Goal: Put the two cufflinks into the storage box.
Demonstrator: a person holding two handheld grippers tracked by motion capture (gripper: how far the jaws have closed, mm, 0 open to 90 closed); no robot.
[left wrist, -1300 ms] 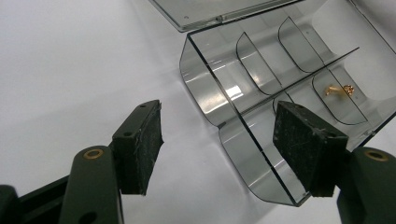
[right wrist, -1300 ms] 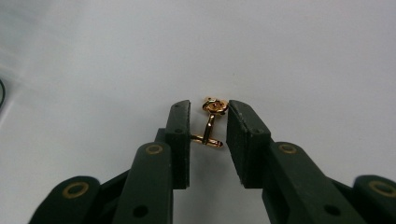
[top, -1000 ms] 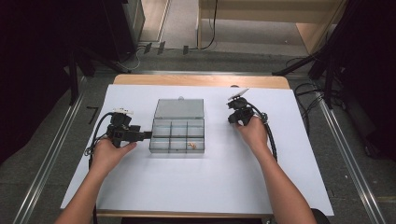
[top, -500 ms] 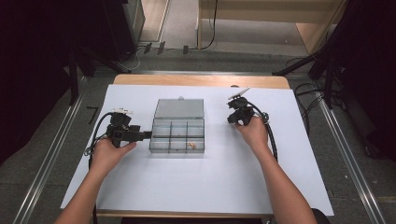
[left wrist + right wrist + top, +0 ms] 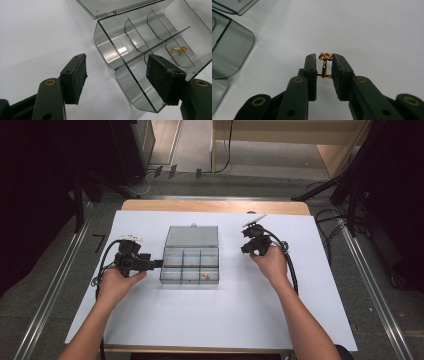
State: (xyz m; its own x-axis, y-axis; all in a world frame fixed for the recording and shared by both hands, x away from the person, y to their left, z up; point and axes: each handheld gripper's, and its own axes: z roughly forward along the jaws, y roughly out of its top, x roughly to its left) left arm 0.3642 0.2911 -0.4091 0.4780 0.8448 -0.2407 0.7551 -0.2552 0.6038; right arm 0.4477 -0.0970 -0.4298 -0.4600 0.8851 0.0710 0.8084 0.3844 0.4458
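Observation:
A clear compartment box (image 5: 190,265) lies on the white table with its lid (image 5: 192,236) folded back. One gold cufflink (image 5: 179,49) rests in the near right compartment (image 5: 205,275). My left gripper (image 5: 159,263) sits at the box's left end. Its jaws are open (image 5: 117,61) and straddle the end wall (image 5: 110,57) without pressing on it. My right gripper (image 5: 247,245) is to the right of the box, just above the table. It is shut (image 5: 324,61) on a second gold cufflink (image 5: 325,57), with the knot head showing at the fingertips.
The white table sheet (image 5: 225,320) spreads wide in front of the box. Black cables (image 5: 290,270) trail from both grippers. Metal rails (image 5: 370,285) run along both sides of the table.

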